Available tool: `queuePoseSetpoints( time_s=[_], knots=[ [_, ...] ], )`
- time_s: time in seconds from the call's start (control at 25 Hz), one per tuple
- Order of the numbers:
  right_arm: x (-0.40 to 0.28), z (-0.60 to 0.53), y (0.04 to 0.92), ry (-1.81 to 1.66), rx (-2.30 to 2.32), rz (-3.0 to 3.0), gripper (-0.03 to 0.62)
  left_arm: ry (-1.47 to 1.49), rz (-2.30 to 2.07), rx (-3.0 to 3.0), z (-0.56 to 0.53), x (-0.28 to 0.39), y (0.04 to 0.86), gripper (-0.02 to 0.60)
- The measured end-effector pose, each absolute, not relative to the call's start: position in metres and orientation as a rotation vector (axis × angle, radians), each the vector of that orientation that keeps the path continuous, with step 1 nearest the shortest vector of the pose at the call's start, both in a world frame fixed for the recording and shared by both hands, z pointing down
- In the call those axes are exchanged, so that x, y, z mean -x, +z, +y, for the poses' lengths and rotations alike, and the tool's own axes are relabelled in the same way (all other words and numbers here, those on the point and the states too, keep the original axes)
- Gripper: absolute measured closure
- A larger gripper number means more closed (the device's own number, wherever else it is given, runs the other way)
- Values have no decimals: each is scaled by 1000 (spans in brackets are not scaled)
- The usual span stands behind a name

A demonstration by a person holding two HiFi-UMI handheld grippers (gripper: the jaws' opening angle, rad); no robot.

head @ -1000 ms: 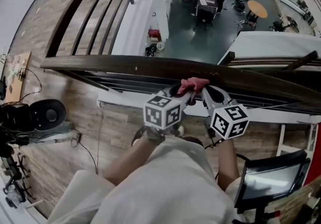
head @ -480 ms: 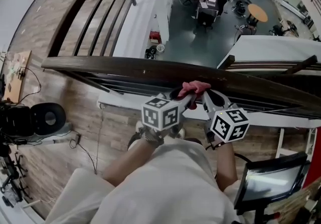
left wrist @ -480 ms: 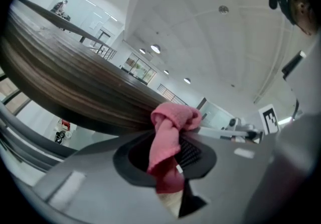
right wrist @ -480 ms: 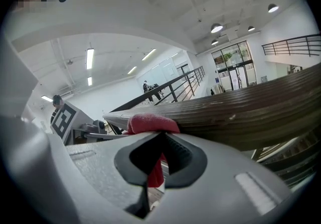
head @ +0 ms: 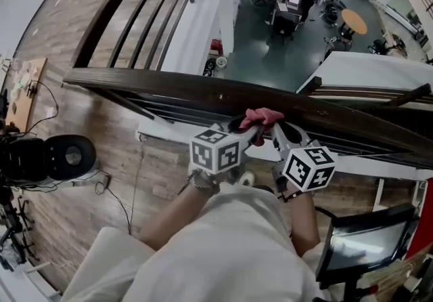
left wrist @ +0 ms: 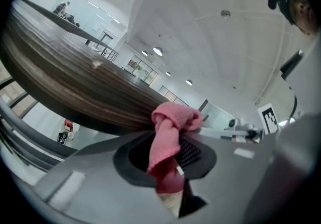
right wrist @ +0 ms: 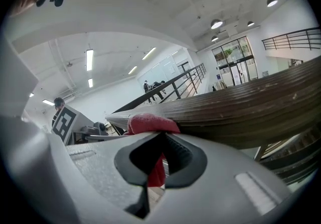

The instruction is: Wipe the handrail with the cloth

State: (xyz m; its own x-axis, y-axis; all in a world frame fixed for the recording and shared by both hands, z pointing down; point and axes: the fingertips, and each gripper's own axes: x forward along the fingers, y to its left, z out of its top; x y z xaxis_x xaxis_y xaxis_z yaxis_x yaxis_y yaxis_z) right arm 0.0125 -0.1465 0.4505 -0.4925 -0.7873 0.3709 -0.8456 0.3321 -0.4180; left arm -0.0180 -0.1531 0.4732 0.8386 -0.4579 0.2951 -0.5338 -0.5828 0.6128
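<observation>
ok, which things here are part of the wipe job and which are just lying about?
In the job:
cloth
handrail
left gripper and right gripper, both shut on the cloth

Lying about:
round black unit on the floor
board
round table downstairs

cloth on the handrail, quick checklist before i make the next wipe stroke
1. Left claw gripping the cloth: ok, the cloth is pinched between its jaws.
2. Right claw gripping the cloth: ok, red fabric sits between its jaws.
3. Cloth touching the handrail: ok, it rests against the rail's near edge.
4. Cloth spread for wiping: not ok, it is bunched into a wad.
5. Dirt on the rail: cannot tell.
</observation>
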Motion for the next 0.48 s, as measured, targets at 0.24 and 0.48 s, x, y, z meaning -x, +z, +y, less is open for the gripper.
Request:
queuePoseSetpoints(
  time_s=[0.24, 0.48],
  knots=[
    [14, -153, 451, 869, -1489, -2478, 591, 116, -739, -2277, -159, 45, 473, 488],
    [39, -157, 451, 864, -1459, -2479, 591, 86, -777, -2252, -164, 70, 473, 488]
  ],
)
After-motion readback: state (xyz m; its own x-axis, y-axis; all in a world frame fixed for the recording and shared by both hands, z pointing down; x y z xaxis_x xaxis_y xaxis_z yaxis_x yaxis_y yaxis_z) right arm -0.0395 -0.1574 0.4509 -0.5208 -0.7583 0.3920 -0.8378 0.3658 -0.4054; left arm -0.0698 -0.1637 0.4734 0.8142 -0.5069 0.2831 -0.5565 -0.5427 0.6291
